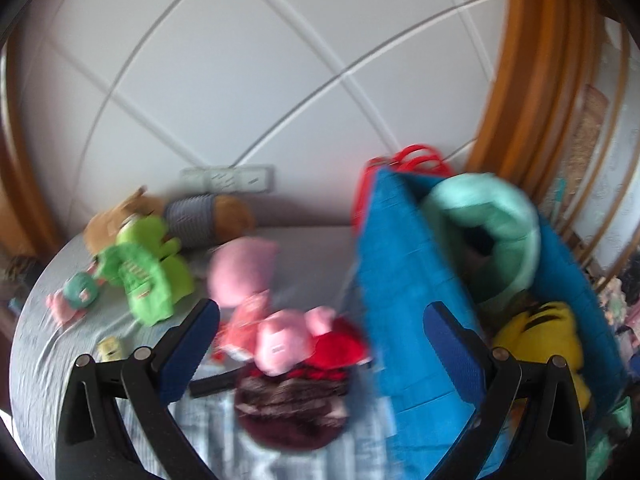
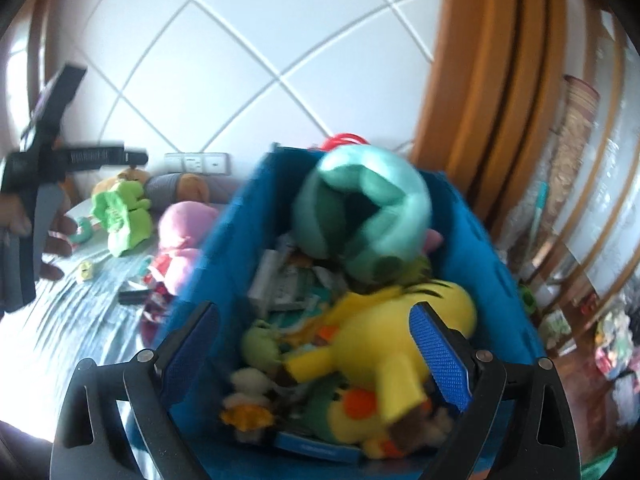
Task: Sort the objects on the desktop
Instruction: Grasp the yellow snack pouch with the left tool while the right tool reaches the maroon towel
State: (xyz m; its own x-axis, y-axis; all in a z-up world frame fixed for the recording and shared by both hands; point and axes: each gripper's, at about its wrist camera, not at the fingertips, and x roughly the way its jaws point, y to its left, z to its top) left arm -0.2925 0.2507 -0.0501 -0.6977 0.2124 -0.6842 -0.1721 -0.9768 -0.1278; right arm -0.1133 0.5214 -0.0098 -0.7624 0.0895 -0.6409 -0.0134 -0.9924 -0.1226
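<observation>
A blue fabric bin (image 1: pixel 404 280) stands on the right of the table and holds a teal plush (image 1: pixel 496 228) and a yellow plush (image 1: pixel 548 336). My left gripper (image 1: pixel 320 336) is open and empty, above a pink pig plush (image 1: pixel 284 336) lying on a red one (image 1: pixel 340 348). A green plush (image 1: pixel 148 272) lies at the left. In the right wrist view my right gripper (image 2: pixel 316 344) is open and empty over the bin (image 2: pixel 228 240), above the yellow plush (image 2: pixel 384 336) and teal plush (image 2: pixel 372 216). The left gripper's body (image 2: pixel 36 184) shows at the far left.
A brown plush with a grey band (image 1: pixel 192 216) lies at the table's back by a tiled wall with sockets (image 1: pixel 228 178). A dark furry thing (image 1: pixel 292 408), a black bar (image 1: pixel 212 384) and a small pink-and-teal toy (image 1: pixel 76 292) lie on the striped cloth. A wooden frame (image 1: pixel 532 80) stands at the right.
</observation>
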